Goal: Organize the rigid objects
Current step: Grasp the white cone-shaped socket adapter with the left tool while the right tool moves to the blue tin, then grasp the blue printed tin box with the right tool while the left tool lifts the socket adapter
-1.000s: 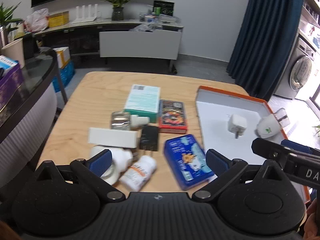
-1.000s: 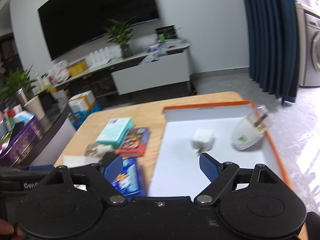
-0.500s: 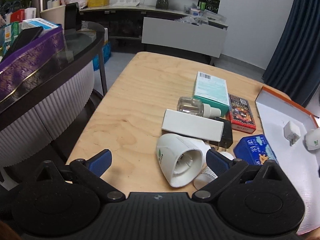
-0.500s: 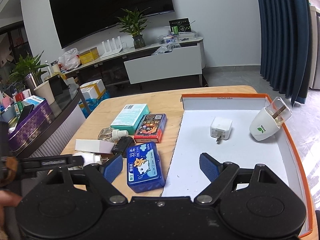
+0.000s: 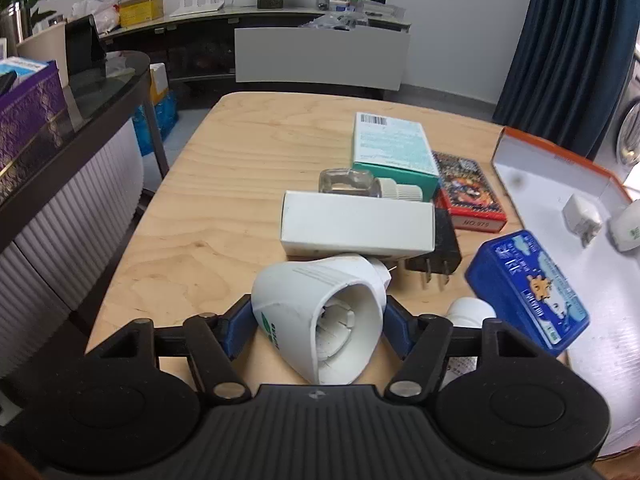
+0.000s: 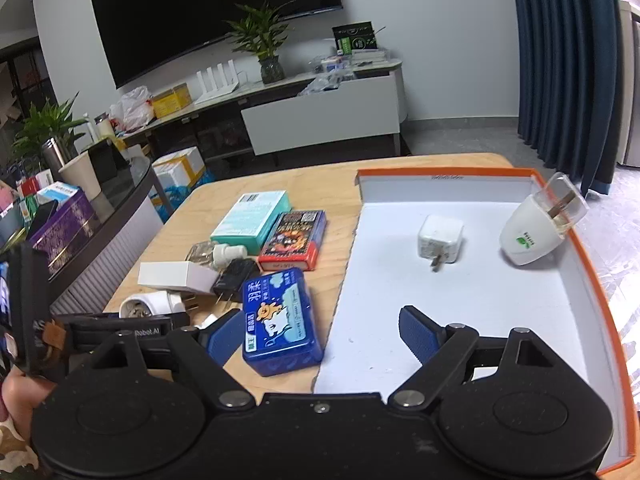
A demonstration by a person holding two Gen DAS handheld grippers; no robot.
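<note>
Since half a second ago the left claw [image 5: 318, 326] has closed around the white plug-in heater [image 5: 320, 316] on the worktop [image 5: 240, 152]. Right claw [image 6: 316, 330] hangs released. Next, I'd guess: lift it into the orange-rimmed tray [image 6: 592, 264].

Wall television [image 6: 216, 16], potted plant [image 6: 264, 46], blue curtain [image 6: 560, 60], purple box [image 5: 28, 114]
</note>
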